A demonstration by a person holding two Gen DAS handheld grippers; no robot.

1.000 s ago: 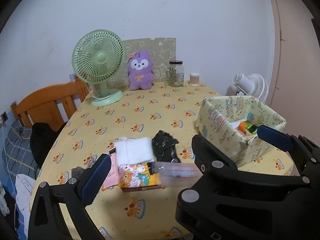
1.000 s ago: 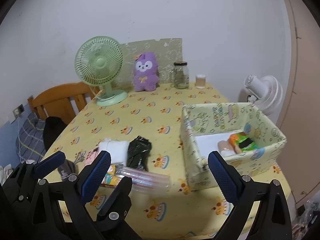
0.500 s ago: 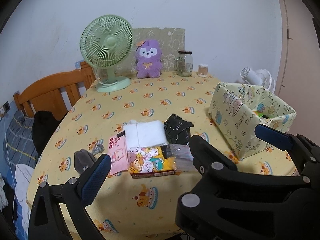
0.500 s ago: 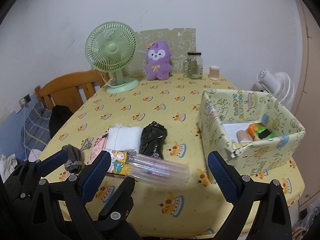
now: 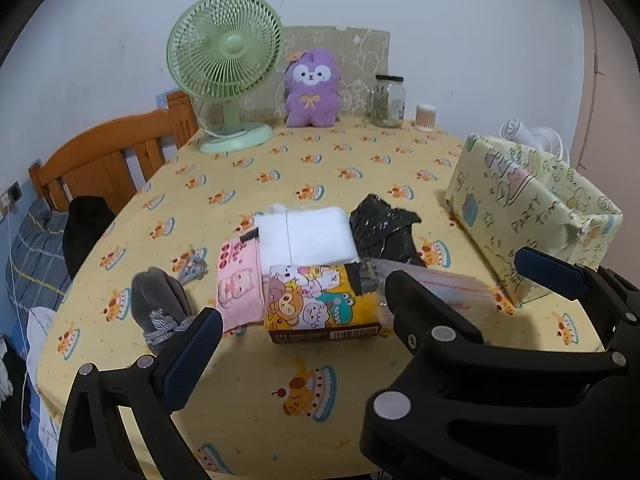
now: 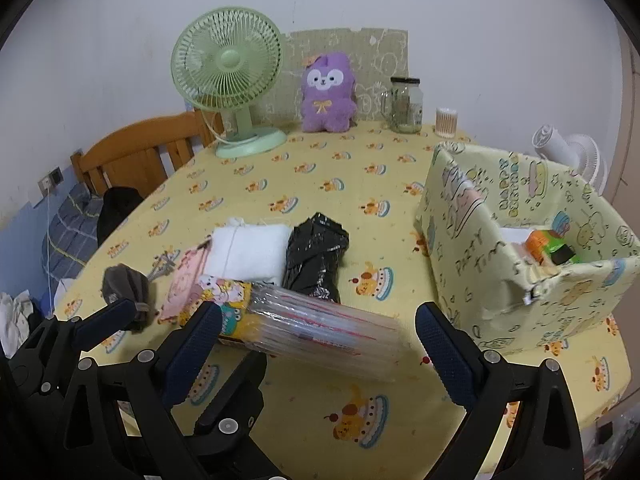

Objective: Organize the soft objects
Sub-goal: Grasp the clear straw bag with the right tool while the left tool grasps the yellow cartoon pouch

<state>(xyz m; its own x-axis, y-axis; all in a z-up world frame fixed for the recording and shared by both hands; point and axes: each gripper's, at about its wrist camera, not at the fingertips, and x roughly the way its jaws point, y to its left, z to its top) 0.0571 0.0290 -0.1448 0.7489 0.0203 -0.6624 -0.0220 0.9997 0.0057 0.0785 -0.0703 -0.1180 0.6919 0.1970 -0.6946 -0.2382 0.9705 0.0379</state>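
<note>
- Both grippers have drawn back from the table over the last second, so the pile of soft things now sits farther ahead and lower in each view, and more of the near tablecloth [image 5: 280, 364] shows.
- Left gripper [image 5: 366, 308] hovers above the near table edge with its fingers spread wide and nothing between them.
- Right gripper [image 6: 318, 344] hovers beside it, fingers likewise wide apart and empty; in its own view the left one's blue-padded finger shows at the lower left.
- Near the middle of the table lies the cluster: a folded white cloth [image 5: 306, 236], a crumpled black plastic bag [image 6: 316, 258] just to its right, a pink cartoon pouch [image 5: 238, 284] to its left, and a yellow cartoon tissue pack [image 5: 316, 300] in front.
- A clear plastic packet with red print [image 6: 328, 326] lies across the tissue pack's right end.
- A grey sock [image 5: 158, 306] rests apart at the left of the cluster.
- On the right stands the yellow patterned storage box [image 6: 480, 248], open-topped, holding an orange and green item [image 6: 550, 246].
- Along the far edge stand a green desk fan [image 5: 226, 68], a purple plush toy [image 5: 312, 88], a glass jar [image 5: 386, 100] and a tub of cotton swabs [image 6: 446, 122].
</note>
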